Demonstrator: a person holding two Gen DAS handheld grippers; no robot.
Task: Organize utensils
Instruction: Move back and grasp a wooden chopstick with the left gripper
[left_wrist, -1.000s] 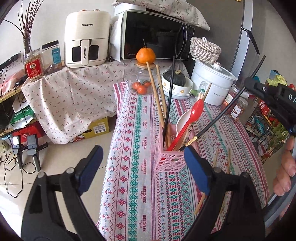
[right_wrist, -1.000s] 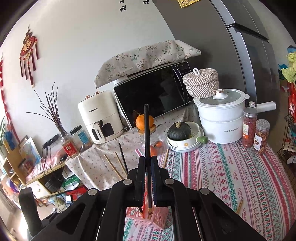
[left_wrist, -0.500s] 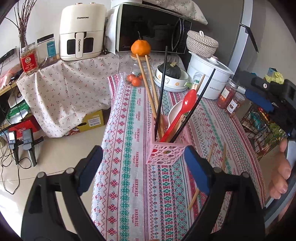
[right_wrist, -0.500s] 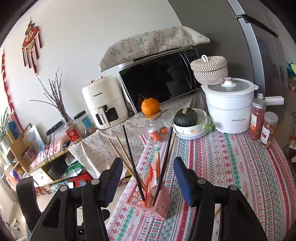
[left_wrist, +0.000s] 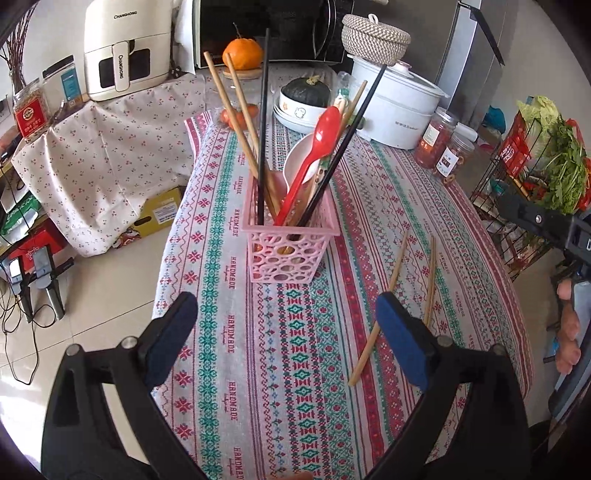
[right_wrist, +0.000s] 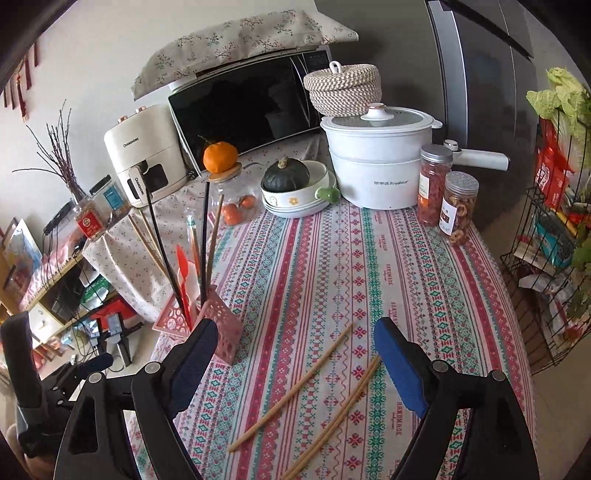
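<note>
A pink perforated basket (left_wrist: 286, 247) (right_wrist: 218, 325) stands on the patterned tablecloth. It holds two black chopsticks (left_wrist: 262, 122), wooden chopsticks, a red spoon (left_wrist: 317, 147) and a white spoon. Two loose wooden chopsticks (left_wrist: 384, 295) (right_wrist: 295, 387) lie on the cloth to the right of the basket. My left gripper (left_wrist: 284, 317) hovers in front of the basket, its jaws opening, with nothing held. My right gripper (right_wrist: 295, 339) hangs over the loose chopsticks, its jaws also opening and gripping nothing.
At the table's far end are a white pot (right_wrist: 380, 166), a bowl with a dark squash (right_wrist: 291, 184), two jars (right_wrist: 447, 195) and a jar topped by an orange (right_wrist: 221, 158). A wire rack of groceries (right_wrist: 554, 258) stands to the right. A hand (left_wrist: 569, 332) shows at the right edge.
The right gripper let go of the black chopstick, which now stands in the pink basket, then opened wide and dropped toward the loose chopsticks. The left gripper moved closer to the table.
</note>
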